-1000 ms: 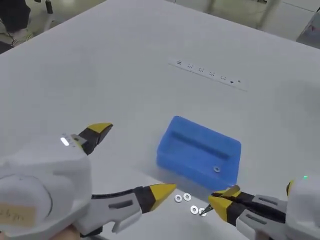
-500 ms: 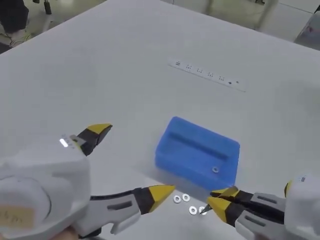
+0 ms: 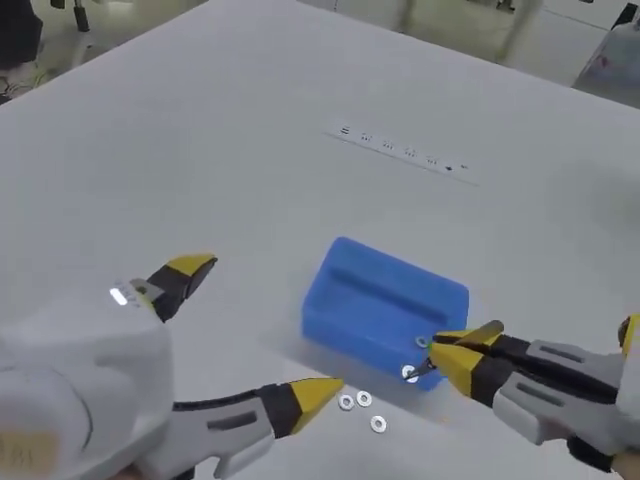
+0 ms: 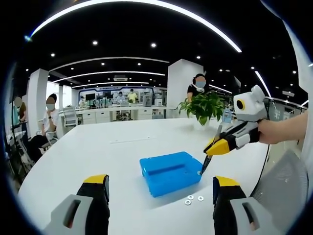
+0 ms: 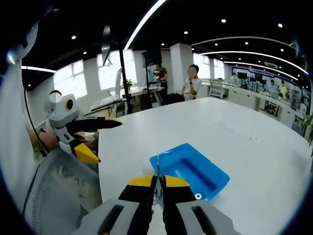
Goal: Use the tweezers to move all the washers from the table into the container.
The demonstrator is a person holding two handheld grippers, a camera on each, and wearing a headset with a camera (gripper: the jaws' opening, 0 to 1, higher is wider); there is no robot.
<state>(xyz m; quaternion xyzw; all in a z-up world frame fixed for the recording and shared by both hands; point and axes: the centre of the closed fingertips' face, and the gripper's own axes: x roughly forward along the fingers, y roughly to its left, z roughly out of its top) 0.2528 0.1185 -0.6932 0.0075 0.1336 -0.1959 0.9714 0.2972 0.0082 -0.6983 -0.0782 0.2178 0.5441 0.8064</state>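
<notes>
One washer (image 5: 197,196) in container (image 3: 370,295); second washer (image 3: 410,373) in tweezers (image 4: 204,164) at its near wall; three washers (image 3: 363,399) left on tabletop (image 3: 200,150). Right gripper (image 3: 445,352) jaws pinch tweezers; left gripper (image 3: 268,325) jaws spread.

Container (image 3: 350,330): blue rect. tray, open top, flat on table (image 3: 200,150), long axis approx. 10–4 o'clock in head view. Inner washer (image 3: 421,343): small ring lying on tray floor near the 4 o'clock corner. Tweezers (image 3: 424,367): thin, dark, clamped between jaws of right gripper (image 3: 452,352), tips toward 8 o'clock. Tip washer (image 3: 409,374): silver ring at tweezers' tips, by container's 5 o'clock edge. Table washers (image 3: 363,399): 3 silver rings flat on table at container's 6 o'clock, two side by side, third just beyond at their 5 o'clock.
</notes>
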